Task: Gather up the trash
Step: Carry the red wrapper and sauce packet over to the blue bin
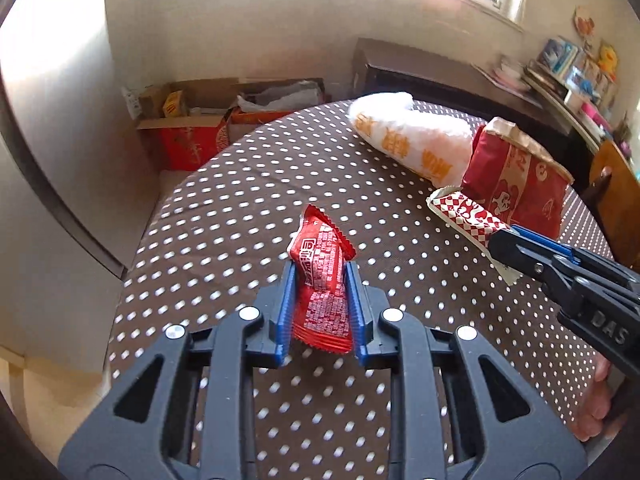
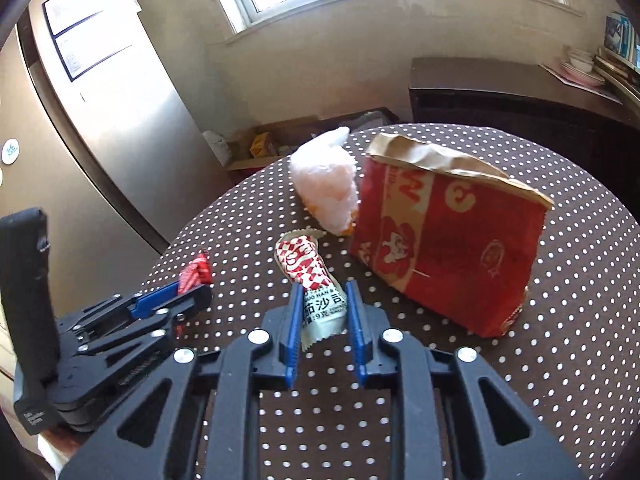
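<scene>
The left gripper (image 1: 320, 280) clamps a red wrapper (image 1: 322, 280), its long axis running away between the pads. The right gripper (image 2: 323, 304) pinches a checkered sauce packet (image 2: 310, 276) lengthwise above the dotted table (image 2: 560, 340). Beyond stand a red paper bag (image 2: 452, 248) and a white plastic bag (image 2: 328, 184).

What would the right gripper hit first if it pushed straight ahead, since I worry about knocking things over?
Holding the checkered sauce packet, the right gripper points along it toward the white plastic bag. That bag looks first in line, with the red paper bag just right of the path; depth is uncertain.
</scene>
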### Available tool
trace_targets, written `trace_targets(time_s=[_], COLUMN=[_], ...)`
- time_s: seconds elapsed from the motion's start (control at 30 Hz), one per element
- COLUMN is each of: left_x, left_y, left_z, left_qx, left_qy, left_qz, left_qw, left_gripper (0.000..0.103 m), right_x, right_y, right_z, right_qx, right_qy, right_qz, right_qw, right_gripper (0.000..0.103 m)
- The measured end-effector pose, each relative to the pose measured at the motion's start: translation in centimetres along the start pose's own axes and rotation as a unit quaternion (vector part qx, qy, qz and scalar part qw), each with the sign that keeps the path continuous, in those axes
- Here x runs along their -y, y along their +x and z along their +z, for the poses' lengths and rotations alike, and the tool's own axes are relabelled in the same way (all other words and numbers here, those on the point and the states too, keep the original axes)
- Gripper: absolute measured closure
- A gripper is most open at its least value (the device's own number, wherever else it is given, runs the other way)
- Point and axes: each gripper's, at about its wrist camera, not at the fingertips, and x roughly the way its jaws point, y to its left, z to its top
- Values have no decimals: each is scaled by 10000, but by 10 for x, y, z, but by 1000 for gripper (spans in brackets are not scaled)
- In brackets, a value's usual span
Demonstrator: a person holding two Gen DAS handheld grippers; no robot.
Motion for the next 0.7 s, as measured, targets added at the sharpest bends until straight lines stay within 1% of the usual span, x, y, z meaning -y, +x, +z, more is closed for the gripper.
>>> trace_targets(time_s=[0.1, 0.27, 0.33, 0.47, 0.57, 0.7], left_x=[-8, -29, -40, -68, -91, -122], left_y=[-16, -46, -55, -74, -86, -98], left_z=[-7, -32, -41, -64, -80, -103], left_qx=[124, 193, 220, 208, 230, 199], left_qy=[-123, -463, -564, -835, -1079, -1453], left_qz=[40, 206, 274, 527, 663, 879], left_qw=[9998, 9985, 9978, 9949, 9917, 9853], left_gripper=[79, 79, 79, 79, 79, 79], right_x=[-8, -39, -56, -99, -127, -174], right_y=[2, -5, -6, -10, -8, 6], right_z=[0, -8, -13, -24, -29, -41], right_qx=[22, 104, 105, 88, 5, -162], right_qy=[-117, -373, -485, -809, -913, -1168], right_qz=[17, 186, 376, 685, 943, 1277], right_qw=[9999, 9991, 9981, 9943, 9913, 9848], right_gripper=[82, 82, 82, 82, 82, 82])
